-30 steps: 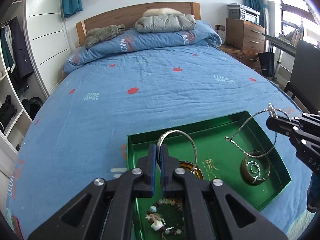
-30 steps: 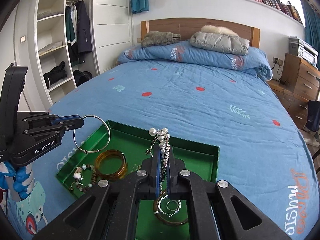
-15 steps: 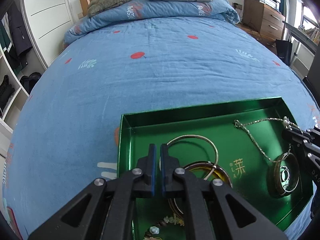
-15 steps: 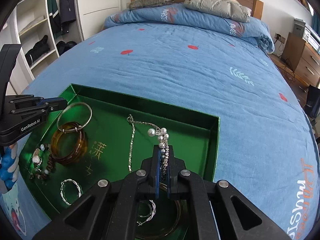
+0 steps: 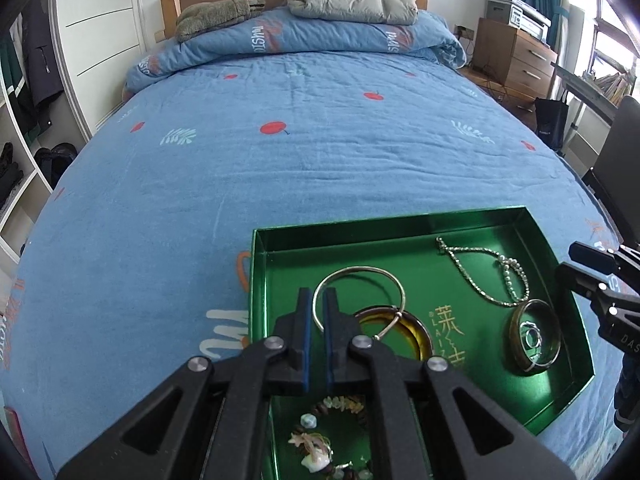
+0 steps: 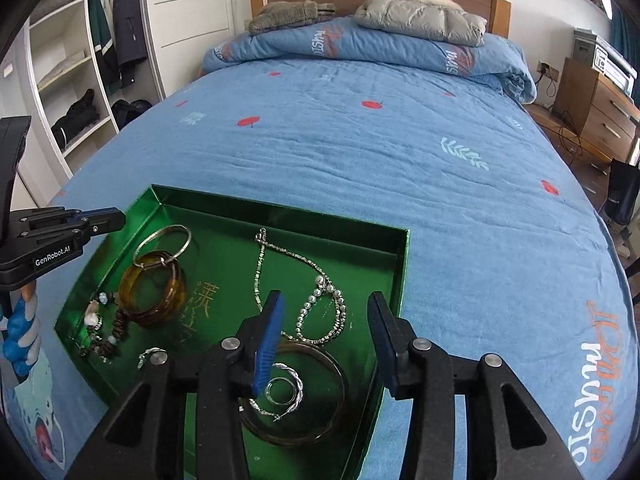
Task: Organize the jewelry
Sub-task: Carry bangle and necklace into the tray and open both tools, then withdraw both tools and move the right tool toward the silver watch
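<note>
An open green tray (image 5: 256,280) (image 6: 402,264) lies on the blue bedspread. My right gripper (image 6: 325,298) (image 5: 574,264) hovers over the tray's right half, jaws opening and empty. Under it the silver chain necklace with pearls (image 6: 320,280) (image 5: 468,276) is spread on the tray floor. My left gripper (image 5: 316,300) (image 6: 118,220) is shut to a thin slit above the tray's left rim. The thin silver bangle (image 5: 360,269) (image 6: 160,234) lies below its tips, leaning on an amber bangle (image 5: 416,328) (image 6: 152,312); the right wrist view shows it clear of the fingers.
The tray also holds a beaded bracelet (image 6: 116,332) (image 5: 344,402) and a second amber bangle (image 6: 340,400) (image 5: 516,344) with silver rings inside. A folded duvet (image 6: 360,48) lies at the headboard. Wardrobe shelves (image 6: 72,80) stand left, a wooden dresser (image 6: 600,108) right.
Both grippers came down over the tray. The right jaws opened and the necklace dropped onto the tray floor. The silver bangle went from hanging in the left gripper to lying on the amber bangle.
</note>
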`<state>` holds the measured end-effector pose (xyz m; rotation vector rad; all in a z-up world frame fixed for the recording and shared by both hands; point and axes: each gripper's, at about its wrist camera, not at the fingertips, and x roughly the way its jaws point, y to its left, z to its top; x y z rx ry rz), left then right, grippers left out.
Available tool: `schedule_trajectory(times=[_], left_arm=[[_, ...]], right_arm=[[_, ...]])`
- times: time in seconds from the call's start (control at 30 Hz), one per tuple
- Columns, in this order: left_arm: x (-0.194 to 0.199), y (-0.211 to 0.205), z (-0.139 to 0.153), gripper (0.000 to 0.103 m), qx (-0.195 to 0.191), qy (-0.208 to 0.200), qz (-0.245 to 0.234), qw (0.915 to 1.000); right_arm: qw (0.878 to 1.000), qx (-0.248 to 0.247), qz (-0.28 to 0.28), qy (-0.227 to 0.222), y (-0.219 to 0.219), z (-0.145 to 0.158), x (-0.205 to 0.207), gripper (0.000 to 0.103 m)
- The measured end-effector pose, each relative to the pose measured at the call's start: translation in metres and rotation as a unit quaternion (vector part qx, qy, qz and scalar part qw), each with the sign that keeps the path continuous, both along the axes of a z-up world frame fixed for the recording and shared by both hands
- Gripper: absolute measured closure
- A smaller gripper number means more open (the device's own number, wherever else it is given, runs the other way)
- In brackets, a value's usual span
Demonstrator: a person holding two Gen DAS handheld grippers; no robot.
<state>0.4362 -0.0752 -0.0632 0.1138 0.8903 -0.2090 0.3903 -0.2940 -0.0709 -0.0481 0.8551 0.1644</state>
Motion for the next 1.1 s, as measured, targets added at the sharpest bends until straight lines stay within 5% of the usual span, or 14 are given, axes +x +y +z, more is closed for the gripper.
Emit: schedule_trajectory(times=[0.47, 0.8, 1.1], left_arm=[[-0.13, 0.057, 0.071, 0.094, -0.028, -0.057, 0.039, 0.9972], [-0.239, 0.086, 0.104, 0.066, -0.035, -0.085, 0.051, 0.9944], [-0.303, 0.099, 0.11, 0.066, -0.068, -0.095, 0.048, 0.992]], right_arm=[[0.995, 0.042, 0.009, -0.089, 0.005, 0.088, -0.127, 0.06], [0.993, 0.051, 0.006, -0.102, 0.014, 0.112, -0.223, 0.059], [0.994, 0.05, -0.004, -0.098, 0.017, 0.111, -0.292, 0.058]])
